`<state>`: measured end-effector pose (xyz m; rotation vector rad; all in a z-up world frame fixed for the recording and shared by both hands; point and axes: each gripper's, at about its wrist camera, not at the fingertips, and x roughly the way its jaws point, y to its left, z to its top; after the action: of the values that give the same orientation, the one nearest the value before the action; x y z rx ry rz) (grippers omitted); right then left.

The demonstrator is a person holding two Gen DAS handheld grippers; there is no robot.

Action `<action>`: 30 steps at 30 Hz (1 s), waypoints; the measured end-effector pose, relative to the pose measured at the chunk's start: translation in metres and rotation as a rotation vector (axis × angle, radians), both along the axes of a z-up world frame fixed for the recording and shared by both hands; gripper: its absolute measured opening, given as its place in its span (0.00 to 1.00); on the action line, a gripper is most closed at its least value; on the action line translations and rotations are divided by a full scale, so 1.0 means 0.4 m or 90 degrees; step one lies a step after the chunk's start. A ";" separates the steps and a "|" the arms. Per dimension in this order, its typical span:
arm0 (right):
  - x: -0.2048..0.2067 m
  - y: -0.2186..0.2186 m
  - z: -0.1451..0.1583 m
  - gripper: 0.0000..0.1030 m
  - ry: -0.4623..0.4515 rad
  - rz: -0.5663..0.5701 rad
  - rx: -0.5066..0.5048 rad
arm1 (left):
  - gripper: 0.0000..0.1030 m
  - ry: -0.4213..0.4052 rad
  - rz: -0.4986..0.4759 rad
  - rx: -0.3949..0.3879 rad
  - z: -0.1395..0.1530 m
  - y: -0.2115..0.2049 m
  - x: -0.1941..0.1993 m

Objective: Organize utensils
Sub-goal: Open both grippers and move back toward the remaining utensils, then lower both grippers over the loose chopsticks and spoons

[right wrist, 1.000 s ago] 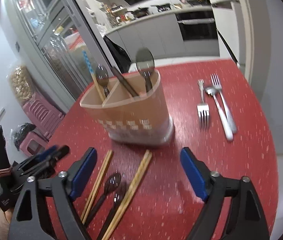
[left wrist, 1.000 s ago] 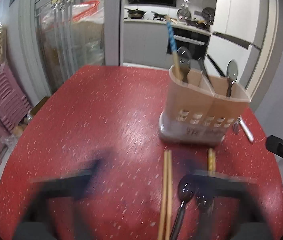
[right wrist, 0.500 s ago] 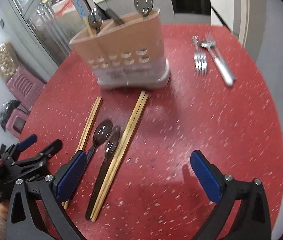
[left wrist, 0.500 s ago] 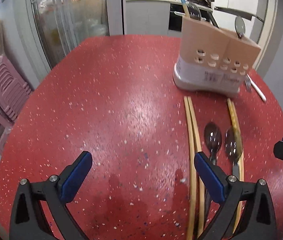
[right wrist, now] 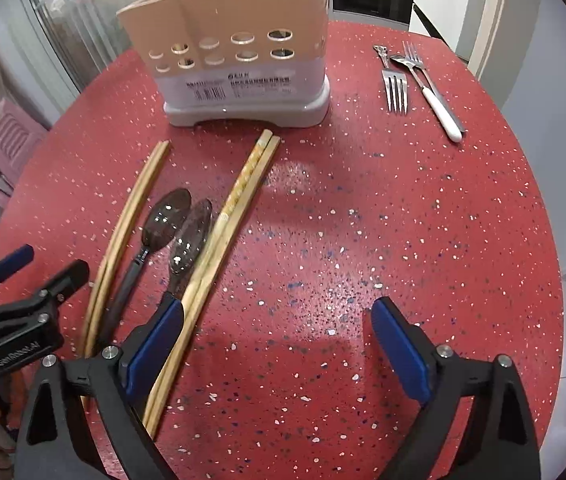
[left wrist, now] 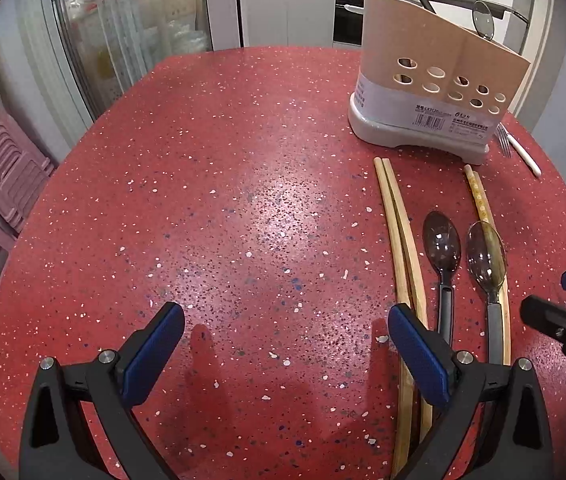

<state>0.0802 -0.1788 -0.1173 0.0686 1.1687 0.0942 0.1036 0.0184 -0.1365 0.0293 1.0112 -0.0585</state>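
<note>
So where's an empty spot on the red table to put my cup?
Bare patches: left of the plain chopsticks, and between the patterned chopsticks and the forks. It is crowded in front of the utensil holder, where spoons lie between the chopsticks.

Both fisheye views are sharp and evenly lit, with overhead glare on the speckled red tabletop (left wrist: 283, 200) and strongly curved, dark-vignetted edges.
</note>
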 end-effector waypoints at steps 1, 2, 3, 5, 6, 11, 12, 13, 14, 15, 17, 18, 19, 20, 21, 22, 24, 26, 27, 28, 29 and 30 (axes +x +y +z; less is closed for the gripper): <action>-0.001 0.002 -0.004 0.93 0.002 0.000 -0.004 | 1.00 0.001 -0.001 -0.001 0.000 0.000 0.003; -0.002 0.004 -0.007 0.93 0.003 0.000 -0.005 | 1.00 0.002 -0.004 0.000 -0.002 0.001 0.007; -0.002 0.005 -0.009 0.93 0.005 0.000 -0.003 | 1.00 0.003 -0.005 0.000 0.001 -0.001 0.008; 0.000 0.013 -0.014 0.93 0.007 0.002 -0.005 | 1.00 0.008 -0.007 0.003 -0.004 -0.006 0.014; 0.000 0.017 -0.016 0.93 0.007 0.004 -0.008 | 1.00 0.009 -0.007 0.005 -0.005 -0.005 0.017; 0.004 0.035 -0.017 0.92 0.003 0.007 -0.035 | 1.00 0.016 -0.003 0.007 -0.010 0.001 0.019; 0.004 0.037 -0.016 0.92 -0.001 0.008 -0.045 | 1.00 0.016 -0.003 0.006 -0.011 0.003 0.021; 0.003 0.037 -0.014 0.92 -0.001 0.008 -0.045 | 1.00 0.016 -0.004 0.005 -0.011 0.003 0.021; 0.002 0.036 -0.014 0.92 0.000 0.007 -0.042 | 1.00 0.016 -0.004 0.005 -0.010 0.003 0.020; 0.002 0.033 -0.014 0.92 0.002 0.004 -0.040 | 1.00 0.017 -0.005 0.004 -0.010 0.003 0.020; 0.002 0.032 -0.014 0.92 0.004 0.002 -0.037 | 1.00 0.021 -0.005 -0.002 -0.009 0.006 0.022; 0.003 0.034 -0.015 0.92 0.005 0.002 -0.038 | 1.00 0.022 -0.004 -0.004 -0.011 0.007 0.026; 0.006 0.040 -0.017 0.92 0.005 0.004 -0.041 | 1.00 0.024 -0.004 -0.006 -0.011 0.008 0.030; 0.007 0.045 -0.018 0.92 0.005 0.008 -0.046 | 1.00 0.026 -0.004 -0.007 -0.011 0.008 0.034; 0.009 0.050 -0.021 0.92 0.008 0.011 -0.055 | 1.00 0.026 -0.003 -0.007 -0.013 0.008 0.037; 0.011 0.055 -0.026 0.92 0.012 0.014 -0.061 | 1.00 0.026 -0.004 -0.006 -0.012 0.007 0.040; 0.012 0.059 -0.027 0.92 0.010 0.016 -0.063 | 1.00 0.027 -0.004 -0.003 -0.011 0.003 0.048; 0.009 0.052 -0.025 0.92 0.007 0.016 -0.069 | 1.00 0.029 -0.008 -0.001 -0.010 0.003 0.052; 0.006 0.048 -0.025 0.92 0.006 0.015 -0.072 | 1.00 0.029 -0.009 -0.001 -0.009 0.003 0.054; 0.004 0.039 -0.024 0.92 0.007 0.013 -0.073 | 1.00 0.030 -0.008 0.001 -0.008 0.005 0.056; 0.003 0.029 -0.024 0.92 0.008 0.011 -0.072 | 1.00 0.031 -0.005 0.002 -0.006 0.008 0.057; 0.003 0.020 -0.024 0.92 0.009 0.009 -0.072 | 1.00 0.030 -0.005 -0.005 -0.003 0.011 0.058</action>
<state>0.0813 -0.1709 -0.1269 -0.0388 1.1862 0.0404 0.1267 0.0230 -0.1376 0.0249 1.0576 -0.0706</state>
